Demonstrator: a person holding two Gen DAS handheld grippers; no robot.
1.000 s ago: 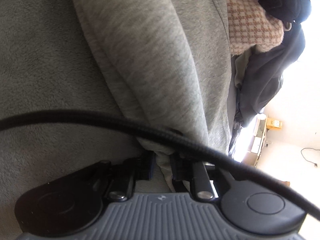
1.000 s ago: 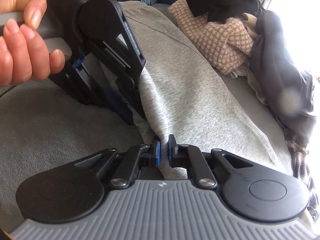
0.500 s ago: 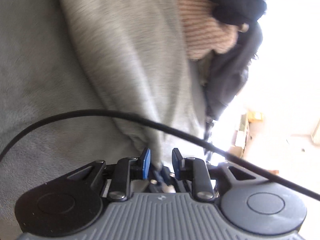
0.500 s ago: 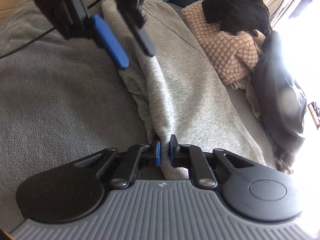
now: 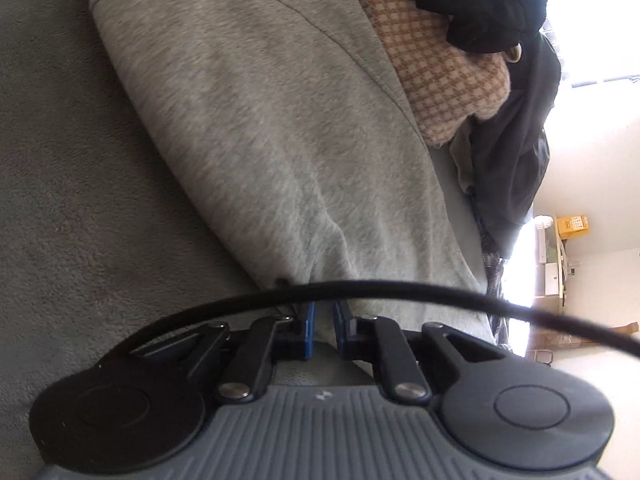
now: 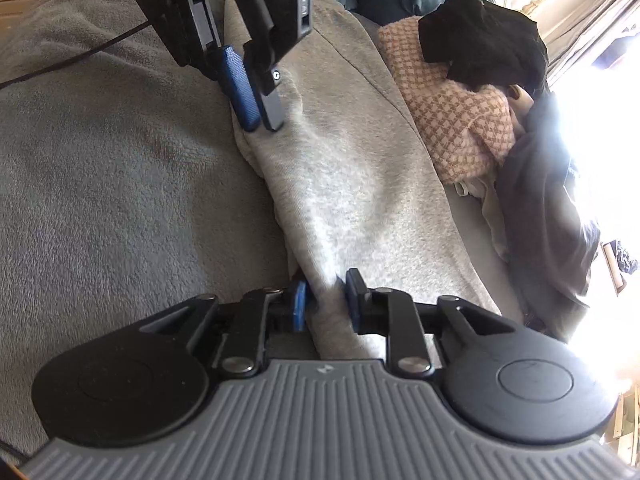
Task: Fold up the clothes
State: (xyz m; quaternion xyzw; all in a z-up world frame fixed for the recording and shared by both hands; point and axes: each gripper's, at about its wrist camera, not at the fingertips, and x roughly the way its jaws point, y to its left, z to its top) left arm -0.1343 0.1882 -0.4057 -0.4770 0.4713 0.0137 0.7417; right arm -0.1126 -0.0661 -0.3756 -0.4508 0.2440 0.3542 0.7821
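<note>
While pinched, sweatshirt (image 6: 360,184) between fingers (image 6: 299,300)

Left gripper (image 6: 260,120) just closed, seemingly pinching; right gripper (image 6: 326,296) just opened, pads apart.

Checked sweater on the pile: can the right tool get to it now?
Probably yes. On the right tool the jaws have just been opening with the grey garment between them; only that flat cloth lies before the checked sweater.

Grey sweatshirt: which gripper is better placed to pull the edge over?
Left. The left gripper is shut on the grey sweatshirt; the right gripper has just been opening its jaws, cloth loose between them.
</note>
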